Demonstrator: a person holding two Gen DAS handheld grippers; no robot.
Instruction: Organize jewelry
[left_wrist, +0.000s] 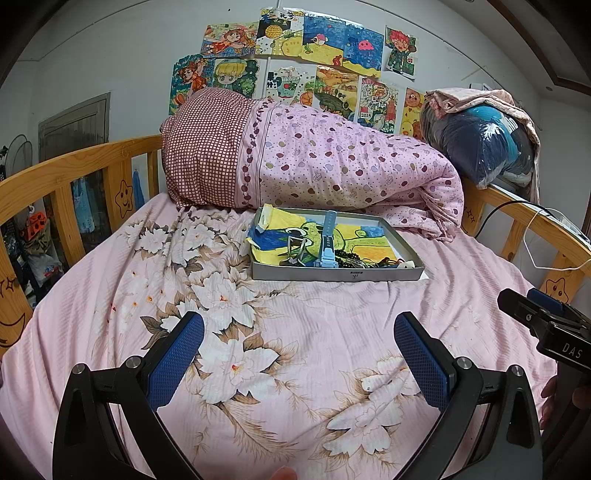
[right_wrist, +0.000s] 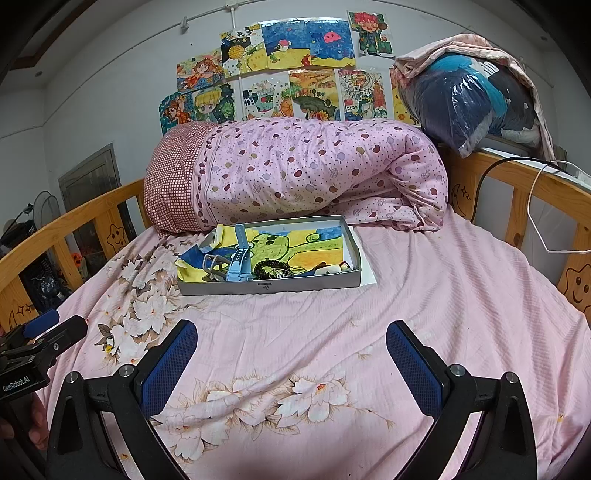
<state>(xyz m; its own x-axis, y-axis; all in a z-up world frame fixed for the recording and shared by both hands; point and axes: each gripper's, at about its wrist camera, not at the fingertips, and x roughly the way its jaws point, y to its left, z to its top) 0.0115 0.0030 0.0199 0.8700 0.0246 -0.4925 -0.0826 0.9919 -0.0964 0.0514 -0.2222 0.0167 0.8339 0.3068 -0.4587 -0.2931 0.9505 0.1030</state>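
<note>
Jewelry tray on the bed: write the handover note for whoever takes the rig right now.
Left gripper: open, empty, over the floral bedsheet.
Right gripper: open, empty, beside it.
Grey tray sits near the rolled quilt, lined with a drawing. Inside, bunched along the front edge: light-blue watch, grey buckle strap, dark bead bracelet, small tangled pieces.
Done: nothing visibly sorted.
Left: separate and arrange every piece.

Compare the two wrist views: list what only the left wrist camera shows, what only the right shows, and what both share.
Only the left wrist view shows the right gripper from the side. Only the right wrist view shows the left gripper from the side. Both show the grey tray on the bed, holding a light blue watch and dark bead bracelet, with the rolled quilt behind.
</note>
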